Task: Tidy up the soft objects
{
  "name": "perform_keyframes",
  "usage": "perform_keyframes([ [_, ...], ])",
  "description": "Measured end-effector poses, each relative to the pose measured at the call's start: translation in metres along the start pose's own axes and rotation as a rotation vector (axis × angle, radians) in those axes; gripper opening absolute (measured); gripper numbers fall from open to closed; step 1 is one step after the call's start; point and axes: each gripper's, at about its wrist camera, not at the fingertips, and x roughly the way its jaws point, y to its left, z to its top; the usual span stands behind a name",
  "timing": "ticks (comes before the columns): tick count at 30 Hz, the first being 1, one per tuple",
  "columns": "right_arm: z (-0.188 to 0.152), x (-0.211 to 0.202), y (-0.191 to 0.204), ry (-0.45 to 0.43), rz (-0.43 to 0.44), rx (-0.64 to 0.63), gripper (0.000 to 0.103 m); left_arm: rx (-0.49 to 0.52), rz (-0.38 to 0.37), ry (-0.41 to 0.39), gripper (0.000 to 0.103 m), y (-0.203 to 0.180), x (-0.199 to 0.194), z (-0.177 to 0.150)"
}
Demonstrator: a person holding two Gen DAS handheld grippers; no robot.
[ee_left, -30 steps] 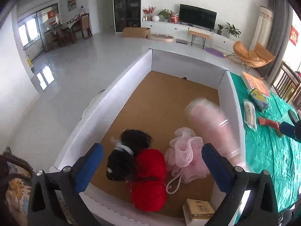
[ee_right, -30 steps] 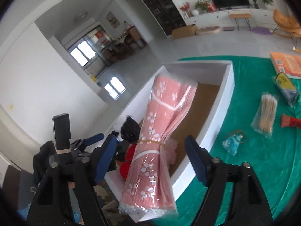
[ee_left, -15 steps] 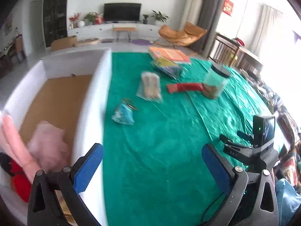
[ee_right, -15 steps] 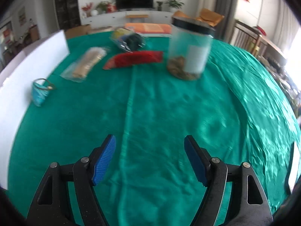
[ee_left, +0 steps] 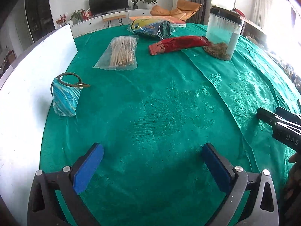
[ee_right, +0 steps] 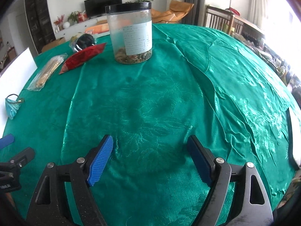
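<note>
A small blue pouch [ee_left: 64, 98] with a brown loop lies on the green tablecloth [ee_left: 169, 113] beside the white box wall [ee_left: 24, 86]; it also shows in the right wrist view [ee_right: 12, 105]. My left gripper [ee_left: 153, 162] is open and empty above bare cloth, well right of the pouch. My right gripper [ee_right: 150, 154] is open and empty over the cloth in the table's middle. The inside of the box is out of view.
A bag of wooden sticks [ee_left: 122, 52], a red packet [ee_left: 178, 44], a blue-yellow wrapped bundle [ee_left: 152, 28], an orange book [ee_left: 160, 18] and a clear black-lidded jar [ee_right: 130, 32] sit at the far side. The box wall [ee_right: 15, 71] runs along the left.
The pink roll held over the box one second ago now lies out of view. Both grippers have swung away from the box to face the table, still open.
</note>
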Motion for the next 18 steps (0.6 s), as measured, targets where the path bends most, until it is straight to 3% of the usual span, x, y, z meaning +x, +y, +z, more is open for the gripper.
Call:
perform_keyframes([
  [18, -0.0005, 0.0034, 0.0004, 0.006, 0.006, -0.006, 0.087, -0.004, 0.002, -0.002, 0.103, 0.001, 0.0025, 0.0006],
])
